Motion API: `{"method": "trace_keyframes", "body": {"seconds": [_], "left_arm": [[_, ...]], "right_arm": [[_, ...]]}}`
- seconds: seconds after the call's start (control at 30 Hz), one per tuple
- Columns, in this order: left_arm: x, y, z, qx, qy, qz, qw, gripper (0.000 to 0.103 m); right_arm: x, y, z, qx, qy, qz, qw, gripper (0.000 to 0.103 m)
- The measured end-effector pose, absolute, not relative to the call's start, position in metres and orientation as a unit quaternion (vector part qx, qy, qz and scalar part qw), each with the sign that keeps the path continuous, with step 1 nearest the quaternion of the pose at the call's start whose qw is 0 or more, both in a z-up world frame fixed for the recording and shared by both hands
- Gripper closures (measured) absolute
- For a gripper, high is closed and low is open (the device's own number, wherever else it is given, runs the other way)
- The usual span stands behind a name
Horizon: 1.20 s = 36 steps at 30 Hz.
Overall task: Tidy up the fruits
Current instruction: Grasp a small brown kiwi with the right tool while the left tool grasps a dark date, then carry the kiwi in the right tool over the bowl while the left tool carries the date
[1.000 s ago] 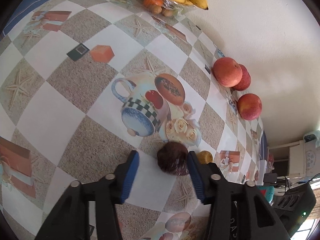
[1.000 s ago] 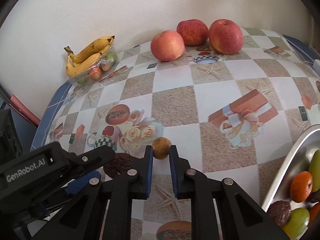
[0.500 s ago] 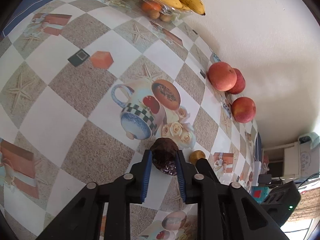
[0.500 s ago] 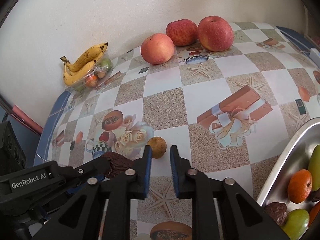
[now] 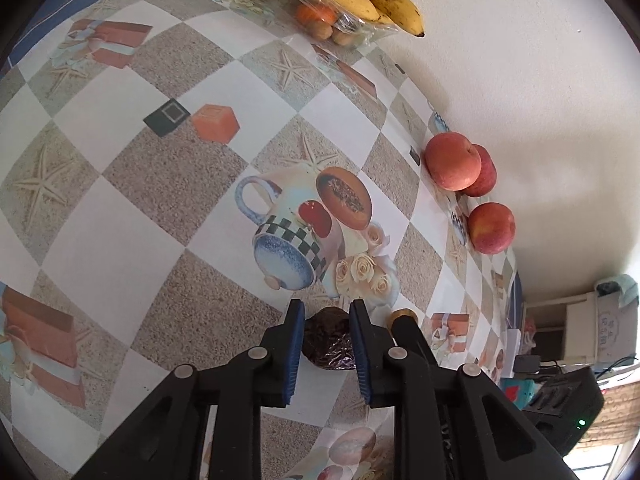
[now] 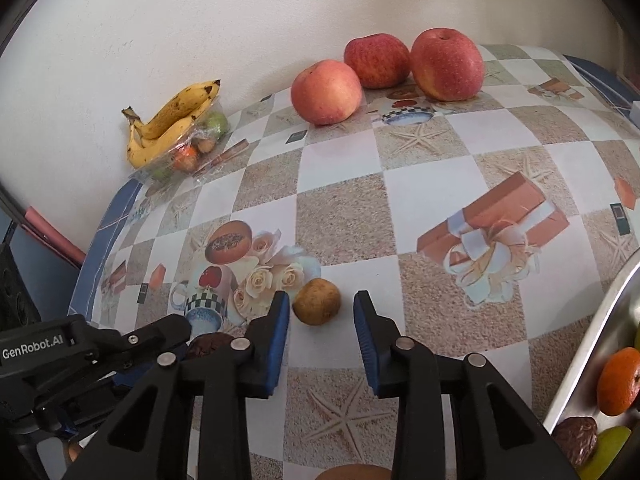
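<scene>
A dark wrinkled fruit [image 5: 328, 340] lies on the patterned tablecloth, and my left gripper [image 5: 326, 312] is shut on it, blue pads pressing both sides. In the right wrist view that gripper [image 6: 120, 344] and the dark fruit [image 6: 208, 344] show at the lower left. A small brown round fruit [image 6: 317, 301] sits just right of it. My right gripper [image 6: 321, 304] straddles the brown fruit with its jaws opening, and gaps show between pads and fruit. The left wrist view shows the brown fruit [image 5: 402, 314] half hidden behind a right finger.
Three red apples [image 6: 326, 92] [image 6: 376, 60] [image 6: 446, 64] stand by the wall. Bananas [image 6: 172, 124] lie on a clear bag of small fruit at the back left. A metal tray [image 6: 592, 344] with an orange [image 6: 618, 382] and other fruit is at the right edge.
My left gripper's jaws came together on the dark fruit. My right gripper's jaws went from shut to spread apart, and the brown fruit now sits between them.
</scene>
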<state>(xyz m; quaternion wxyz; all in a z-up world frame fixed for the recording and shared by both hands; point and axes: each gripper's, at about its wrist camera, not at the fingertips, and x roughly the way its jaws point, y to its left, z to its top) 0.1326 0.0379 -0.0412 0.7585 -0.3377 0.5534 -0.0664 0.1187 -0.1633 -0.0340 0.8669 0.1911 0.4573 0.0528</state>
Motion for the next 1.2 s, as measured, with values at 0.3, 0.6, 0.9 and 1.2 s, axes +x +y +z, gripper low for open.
{"method": "trace_keyframes", "body": {"seconds": [0.3, 0.6, 0.9, 1.2], "left_arm": [[0.132, 0.038, -0.049, -0.35, 0.558, -0.06, 0.75, 0.06], [0.129, 0.025, -0.049, -0.354, 0.562, -0.079, 0.743, 0.06], [0.119, 0.024, -0.041, -0.373, 0.556, -0.09, 0.738, 0.066], [0.089, 0.021, -0.017, -0.363, 0.548, -0.108, 0.746, 0.066]], "right_arm": [[0.111, -0.168, -0.021, 0.182, 0.456, 0.047, 0.87, 0.077], [0.097, -0.182, -0.019, 0.166, 0.478, 0.02, 0.862, 0.077], [0.079, -0.18, -0.002, 0.134, 0.474, 0.018, 0.87, 0.077], [0.053, -0.187, 0.011, 0.135, 0.473, 0.007, 0.87, 0.077]]}}
